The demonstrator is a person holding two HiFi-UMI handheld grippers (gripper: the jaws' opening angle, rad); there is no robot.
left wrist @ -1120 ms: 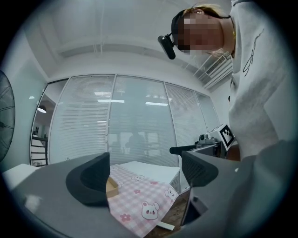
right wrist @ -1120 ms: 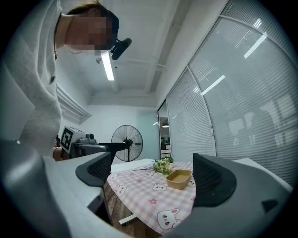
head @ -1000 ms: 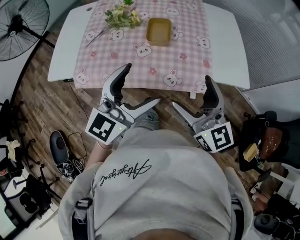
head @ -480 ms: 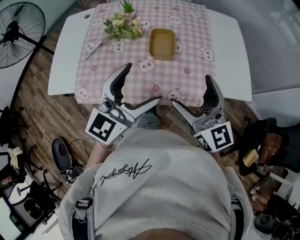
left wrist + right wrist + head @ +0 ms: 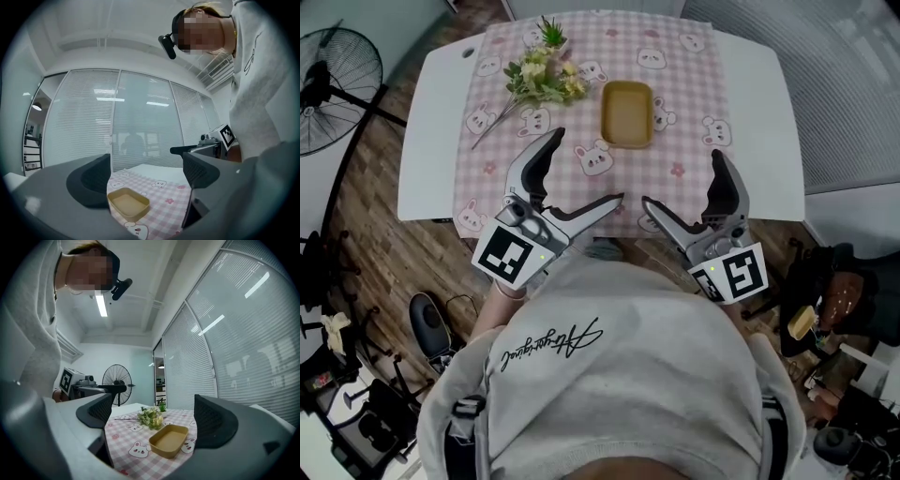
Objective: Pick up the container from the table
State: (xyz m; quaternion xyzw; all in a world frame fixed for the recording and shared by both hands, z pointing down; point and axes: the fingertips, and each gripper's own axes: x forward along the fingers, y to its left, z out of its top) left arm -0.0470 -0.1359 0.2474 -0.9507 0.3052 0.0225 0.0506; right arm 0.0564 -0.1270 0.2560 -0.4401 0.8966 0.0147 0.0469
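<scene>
Container (image 5: 627, 113) empty on tablecloth (image 5: 680, 141)

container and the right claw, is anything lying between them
Nothing but the pink checked tablecloth lies between the container and the open right claw; the head view shows it.

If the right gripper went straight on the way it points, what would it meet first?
Likely the yellow container, framed between the right gripper's open jaws on the checked cloth. Nothing shows nearer, though depth is unclear.
</scene>
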